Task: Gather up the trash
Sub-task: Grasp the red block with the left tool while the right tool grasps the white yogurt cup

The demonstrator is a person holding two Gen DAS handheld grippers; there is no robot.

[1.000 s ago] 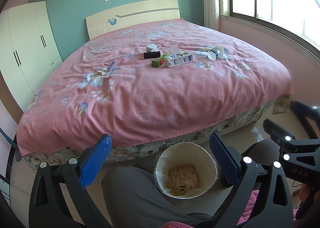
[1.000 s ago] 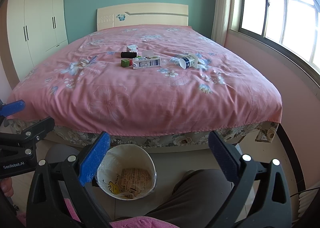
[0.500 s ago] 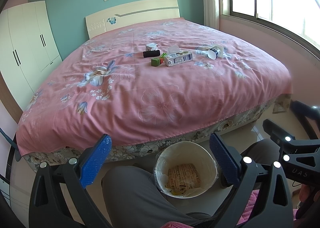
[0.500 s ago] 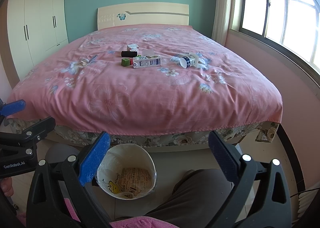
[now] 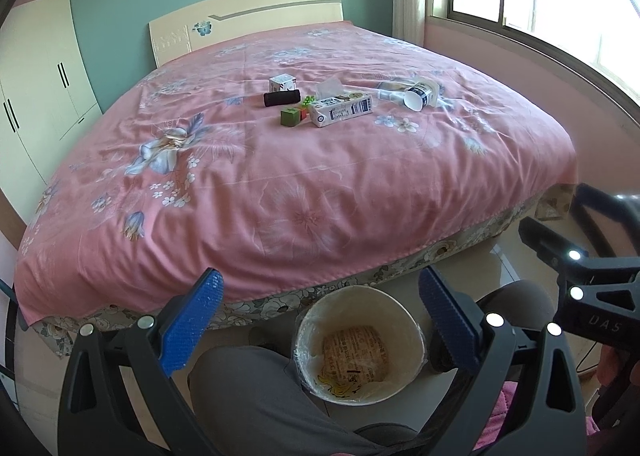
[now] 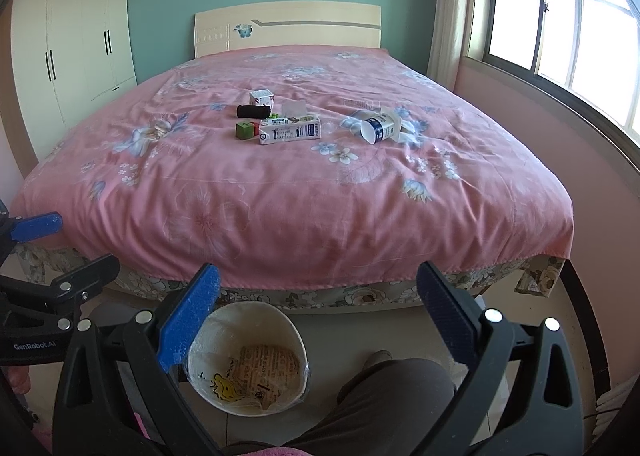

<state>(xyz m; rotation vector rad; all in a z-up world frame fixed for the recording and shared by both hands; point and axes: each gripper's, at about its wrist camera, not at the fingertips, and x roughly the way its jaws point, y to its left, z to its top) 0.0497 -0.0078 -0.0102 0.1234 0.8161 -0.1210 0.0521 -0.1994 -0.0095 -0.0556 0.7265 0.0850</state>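
Observation:
On the pink bed [image 5: 280,184] lie a milk carton [image 5: 342,110] on its side, a tipped white cup [image 5: 420,95], a black roll [image 5: 281,98], a green cube [image 5: 290,117], a small white box [image 5: 282,82] and a clear wrapper [image 5: 329,87]. The same items show in the right wrist view: carton [image 6: 290,131], cup [image 6: 380,127]. A white trash bin [image 5: 358,344] holding paper stands on the floor at the bed's foot, also in the right wrist view [image 6: 248,360]. My left gripper [image 5: 320,320] and right gripper [image 6: 318,316] are open and empty, low above the bin, far from the trash.
A white wardrobe [image 6: 76,52] stands at the left wall, a window [image 6: 560,36] at the right. The person's grey-trousered legs [image 5: 260,404] are beside the bin. The bed's foot edge [image 6: 320,276] lies between the grippers and the trash.
Both grippers have moved slightly forward toward the bed. Both stay open and empty.

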